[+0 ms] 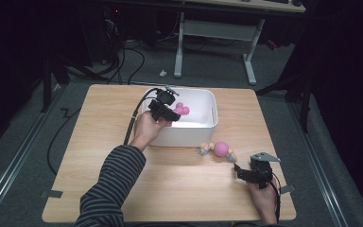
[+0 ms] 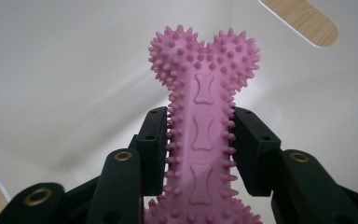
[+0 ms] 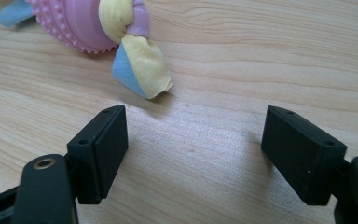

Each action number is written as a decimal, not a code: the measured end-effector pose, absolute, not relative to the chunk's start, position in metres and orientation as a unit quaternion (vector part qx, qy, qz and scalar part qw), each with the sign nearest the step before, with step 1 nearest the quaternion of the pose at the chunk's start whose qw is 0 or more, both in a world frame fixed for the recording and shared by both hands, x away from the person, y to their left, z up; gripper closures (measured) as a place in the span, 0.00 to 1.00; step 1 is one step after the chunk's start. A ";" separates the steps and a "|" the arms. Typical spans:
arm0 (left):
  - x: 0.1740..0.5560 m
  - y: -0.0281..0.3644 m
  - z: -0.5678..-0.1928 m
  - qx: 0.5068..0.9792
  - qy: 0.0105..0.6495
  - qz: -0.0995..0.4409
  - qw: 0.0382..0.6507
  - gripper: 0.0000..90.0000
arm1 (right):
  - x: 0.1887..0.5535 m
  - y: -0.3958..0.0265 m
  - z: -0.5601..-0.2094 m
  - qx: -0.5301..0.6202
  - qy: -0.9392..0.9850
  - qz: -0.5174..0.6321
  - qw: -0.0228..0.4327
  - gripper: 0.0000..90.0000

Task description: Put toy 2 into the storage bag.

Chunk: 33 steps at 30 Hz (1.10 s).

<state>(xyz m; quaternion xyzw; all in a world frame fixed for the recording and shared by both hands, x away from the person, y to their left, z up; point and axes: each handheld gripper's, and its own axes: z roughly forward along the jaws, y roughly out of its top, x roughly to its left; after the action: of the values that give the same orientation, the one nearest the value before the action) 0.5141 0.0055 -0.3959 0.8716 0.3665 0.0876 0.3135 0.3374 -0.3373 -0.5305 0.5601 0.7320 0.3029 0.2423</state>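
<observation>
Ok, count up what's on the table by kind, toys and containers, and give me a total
Pet toys: 2, the pink spiky bone and the pink ball with cloth knots
Containers: 1, the white bin
Total: 3

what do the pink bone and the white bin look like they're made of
Pink bone: likely soft rubber or plastic, matte, with moulded spikes and raised bone shapes. White bin: probably hard plastic, with smooth, slightly glossy walls and rounded corners.

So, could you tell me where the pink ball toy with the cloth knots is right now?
In the high view the pink ball toy lies on the table, just in front of the white bin and ahead of the open right gripper.
</observation>
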 end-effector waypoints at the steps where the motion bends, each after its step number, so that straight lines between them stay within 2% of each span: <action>1: 0.515 0.006 -0.397 0.871 0.368 0.087 0.313 0.65 | 0.337 -0.337 -0.531 0.560 0.732 0.303 0.242 0.26; 13: 0.514 0.004 -0.401 0.872 0.377 0.078 0.303 0.62 | 0.337 -0.337 -0.531 0.560 0.732 0.303 0.242 0.26; 19: 0.512 0.012 -0.395 0.859 0.385 0.061 0.331 0.48 | 0.337 -0.337 -0.531 0.559 0.733 0.303 0.243 0.25; 33: 0.480 0.039 -0.368 0.848 0.366 0.127 0.361 0.37 | 0.337 -0.337 -0.531 0.558 0.734 0.303 0.242 0.25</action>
<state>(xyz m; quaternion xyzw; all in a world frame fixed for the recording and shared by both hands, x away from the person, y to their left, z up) 0.4803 0.0391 -0.3681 0.8480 0.3661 0.1275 0.3614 0.3375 -0.3374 -0.5305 0.5579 0.7336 0.3034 0.2418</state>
